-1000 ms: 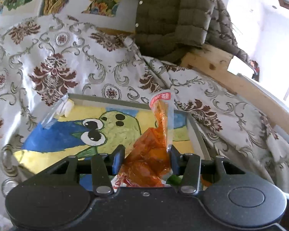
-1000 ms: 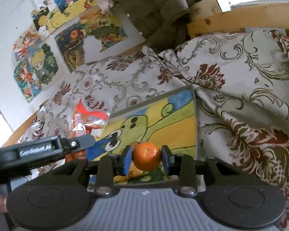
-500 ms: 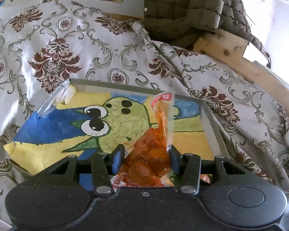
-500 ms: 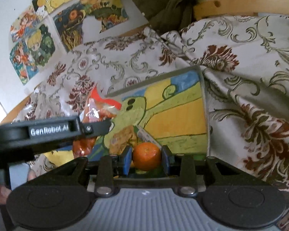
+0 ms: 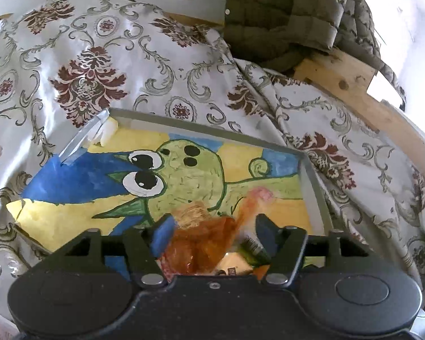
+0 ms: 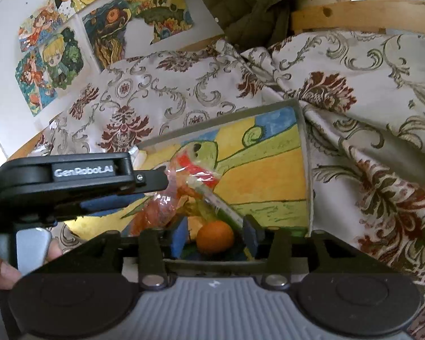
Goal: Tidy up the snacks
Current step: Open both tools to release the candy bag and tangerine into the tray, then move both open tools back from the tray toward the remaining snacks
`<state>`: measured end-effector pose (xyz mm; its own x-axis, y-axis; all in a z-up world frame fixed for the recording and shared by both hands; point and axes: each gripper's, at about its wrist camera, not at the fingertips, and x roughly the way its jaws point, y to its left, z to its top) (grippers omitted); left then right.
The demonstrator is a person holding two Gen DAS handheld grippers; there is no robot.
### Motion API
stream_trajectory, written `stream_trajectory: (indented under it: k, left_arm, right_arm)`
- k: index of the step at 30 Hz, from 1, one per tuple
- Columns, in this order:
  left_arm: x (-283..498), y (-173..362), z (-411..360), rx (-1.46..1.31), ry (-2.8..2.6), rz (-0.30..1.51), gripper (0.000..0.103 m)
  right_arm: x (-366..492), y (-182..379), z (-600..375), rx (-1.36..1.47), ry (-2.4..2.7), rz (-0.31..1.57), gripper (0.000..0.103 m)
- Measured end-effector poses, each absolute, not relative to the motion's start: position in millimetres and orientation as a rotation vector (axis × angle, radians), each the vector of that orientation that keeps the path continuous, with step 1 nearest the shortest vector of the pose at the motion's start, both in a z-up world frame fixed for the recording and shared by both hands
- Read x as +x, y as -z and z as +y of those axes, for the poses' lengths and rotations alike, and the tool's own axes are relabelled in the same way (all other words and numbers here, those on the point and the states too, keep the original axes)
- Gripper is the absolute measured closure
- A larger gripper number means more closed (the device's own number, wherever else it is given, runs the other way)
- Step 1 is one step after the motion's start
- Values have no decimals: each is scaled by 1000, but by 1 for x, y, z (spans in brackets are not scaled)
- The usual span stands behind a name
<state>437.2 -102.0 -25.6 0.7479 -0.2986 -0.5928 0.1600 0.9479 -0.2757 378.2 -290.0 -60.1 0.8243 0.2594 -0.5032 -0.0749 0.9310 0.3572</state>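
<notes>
Left wrist view: the left gripper sits low over a shallow grey tray lined with a painted green cartoon creature on yellow and blue. Its jaws have just been opening and now stand apart. The orange snack bag lies slumped between them, blurred, with a clear gap to the right pad, so nothing is clamped. A pale wafer-like snack lies just beyond the bag, and a dark green packet shows near the right pad. The tray rests on a floral cloth; an olive quilted jacket hangs over a wooden rail behind. This view does not show the other gripper or the fruit.

Right wrist view: the right gripper is at the tray's near edge. Its jaws have also just been opening, and the small orange fruit sits between the blue pads with a gap on each side, resting loose in the tray. Only here can the left gripper be seen from the side, a black body reaching in from the left with the crinkled, red-topped orange snack bag at its tip, lying on the tray lining. A hand shows at the lower left edge. Colourful drawings on the wall appear fully only in this view.
</notes>
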Motion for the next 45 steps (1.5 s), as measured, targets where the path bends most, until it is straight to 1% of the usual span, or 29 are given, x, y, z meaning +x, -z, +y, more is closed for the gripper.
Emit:
stream_trajectory:
  k: [2, 4, 6, 9, 15, 18, 23, 27, 33, 39, 45]
  left_arm:
    - [433, 20, -100, -217, 250, 669, 34]
    - [427, 13, -98, -216, 247, 648, 30]
    - [417, 5, -94, -212, 244, 612, 22]
    - [400, -7, -89, -206, 232, 557, 15]
    - [360, -30, -77, -197, 206, 461, 3]
    - [335, -40, -72, -185, 194, 418, 1]
    - [291, -51, -66, -139, 184, 356, 1]
    - [255, -57, -61, -111, 173, 313, 1]
    - [208, -59, -46, -85, 146, 263, 1]
    - [171, -54, -29, -77, 124, 257, 1]
    - [141, -41, -14, -79, 107, 276, 1]
  right_arm:
    - [375, 55, -292, 330, -169, 559, 49]
    - [372, 49, -296, 322, -152, 534, 44]
    - [367, 41, -299, 320, -133, 505, 35]
    - [357, 27, -306, 323, -112, 451, 26]
    - [331, 1, -318, 316, -77, 354, 13]
    - [313, -11, -322, 316, -70, 314, 8]
    - [283, -31, -321, 312, -85, 240, 0]
    - [260, -40, -314, 306, -100, 206, 0]
    - [215, -37, -298, 268, -102, 198, 0]
    - [166, -31, -280, 238, -110, 205, 0]
    - [130, -20, -267, 229, -105, 252, 0]
